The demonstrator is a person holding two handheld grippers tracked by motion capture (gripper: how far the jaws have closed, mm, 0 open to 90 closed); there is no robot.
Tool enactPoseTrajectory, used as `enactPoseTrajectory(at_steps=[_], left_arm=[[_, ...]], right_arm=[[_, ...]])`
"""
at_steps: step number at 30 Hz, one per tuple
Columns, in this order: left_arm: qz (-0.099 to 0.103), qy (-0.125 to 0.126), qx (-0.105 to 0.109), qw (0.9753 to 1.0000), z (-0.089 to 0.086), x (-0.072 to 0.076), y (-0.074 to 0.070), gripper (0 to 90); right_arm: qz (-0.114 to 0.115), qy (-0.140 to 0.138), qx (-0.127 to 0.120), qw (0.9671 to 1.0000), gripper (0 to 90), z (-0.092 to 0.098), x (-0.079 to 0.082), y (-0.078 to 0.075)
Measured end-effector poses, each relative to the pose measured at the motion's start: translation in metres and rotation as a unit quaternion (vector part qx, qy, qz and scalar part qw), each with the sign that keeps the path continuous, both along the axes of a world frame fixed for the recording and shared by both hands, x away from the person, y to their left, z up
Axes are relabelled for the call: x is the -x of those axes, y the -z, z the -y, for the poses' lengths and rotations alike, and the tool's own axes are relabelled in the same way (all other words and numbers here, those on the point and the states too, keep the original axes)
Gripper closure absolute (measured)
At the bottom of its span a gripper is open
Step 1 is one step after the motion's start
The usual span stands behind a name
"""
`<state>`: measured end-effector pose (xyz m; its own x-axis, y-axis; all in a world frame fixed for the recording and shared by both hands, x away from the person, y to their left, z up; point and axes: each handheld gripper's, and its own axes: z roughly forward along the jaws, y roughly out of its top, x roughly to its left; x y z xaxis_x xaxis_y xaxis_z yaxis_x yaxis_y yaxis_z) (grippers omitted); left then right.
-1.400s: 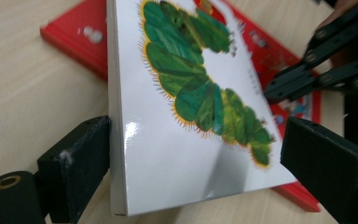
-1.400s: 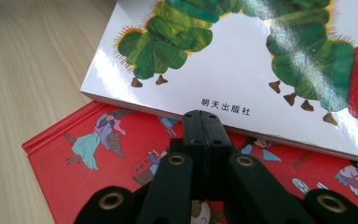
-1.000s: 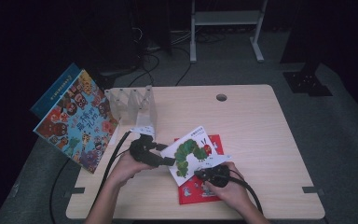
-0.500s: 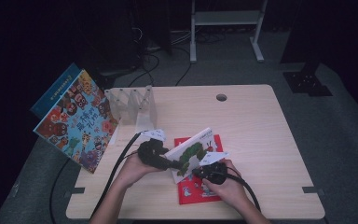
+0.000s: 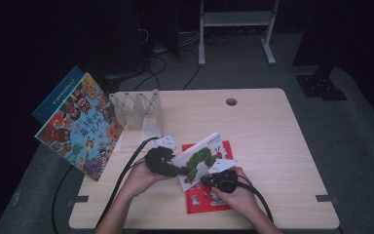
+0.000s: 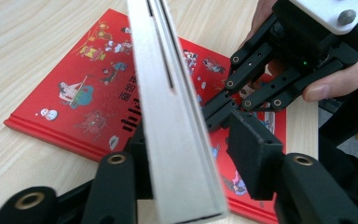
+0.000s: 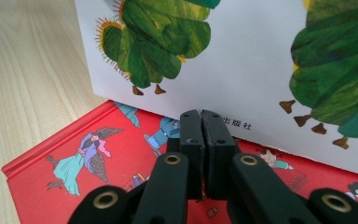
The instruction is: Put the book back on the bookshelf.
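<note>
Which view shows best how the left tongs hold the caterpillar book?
The left gripper view: the left tongs clamp the caterpillar book edge-on, one jaw on each cover. The high view shows the book tilted up over the red book, the grip small. The right gripper view shows the cover.

Changes over the last second:

- Caterpillar book (image 5: 200, 157): a second ago lay near flat on the red book (image 5: 207, 199). Half a second ago its left edge had come up. Now tilted steeply, cover facing the person's right, lower edge still close to the red book.
- Left gripper (image 5: 175, 170): has risen with the book's edge and shifted slightly right; in the left gripper view the book's page edge stands between its jaws (image 6: 177, 140).
- Right gripper (image 5: 209, 179): has moved a little left and forward, jaws pressed together just below the raised cover (image 7: 200, 135).
- More of the red book's cover is exposed now.
</note>
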<state>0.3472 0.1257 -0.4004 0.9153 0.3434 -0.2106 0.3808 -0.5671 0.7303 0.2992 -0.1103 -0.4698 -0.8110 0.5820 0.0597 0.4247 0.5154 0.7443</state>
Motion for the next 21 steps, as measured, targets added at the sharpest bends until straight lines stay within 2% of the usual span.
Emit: enactPoseTrajectory(at_steps=[3,7,8,10,13,17,18,19,20,21], left_arm=[[0.015,-0.003,-0.007,0.9999,0.004,0.005,0.002,53.2],[0.018,0.0,-0.015,0.9997,0.007,0.008,0.006,52.8],[0.024,0.002,-0.018,0.9996,0.008,0.009,0.007,53.7],[0.021,0.012,-0.016,0.9996,0.01,0.01,0.007,58.0],[0.023,0.024,-0.032,0.999,0.014,0.013,0.008,63.3],[0.032,0.023,-0.043,0.9983,0.018,0.016,0.008,64.8],[0.048,0.013,-0.058,0.9971,0.018,0.017,0.006,66.8],[0.048,0.013,-0.058,0.9971,0.018,0.017,0.006,68.5],[0.044,0.008,-0.056,0.9974,0.016,0.015,0.006,69.3],[0.044,0.008,-0.056,0.9974,0.016,0.015,0.006,70.1]], right_arm=[[0.004,0.0,0.002,1.0,86.6,0.0,0.001,0.0],[0.004,0.002,-0.001,1.0,86.4,0.0,0.002,0.0],[0.004,0.002,-0.001,1.0,86.3,0.001,0.002,0.0],[0.006,0.003,0.0,1.0,86.3,0.0,0.003,0.0],[0.008,0.002,0.001,1.0,86.1,0.001,0.003,0.0],[0.007,0.004,-0.001,1.0,85.2,0.002,0.004,0.001],[0.009,0.003,0.0,1.0,82.7,0.003,0.004,0.001],[0.009,0.003,0.0,1.0,82.7,0.003,0.004,0.001],[0.01,0.002,0.003,0.9999,77.3,0.003,0.005,0.0],[0.01,0.002,0.003,0.9999,77.3,0.003,0.005,0.0]])
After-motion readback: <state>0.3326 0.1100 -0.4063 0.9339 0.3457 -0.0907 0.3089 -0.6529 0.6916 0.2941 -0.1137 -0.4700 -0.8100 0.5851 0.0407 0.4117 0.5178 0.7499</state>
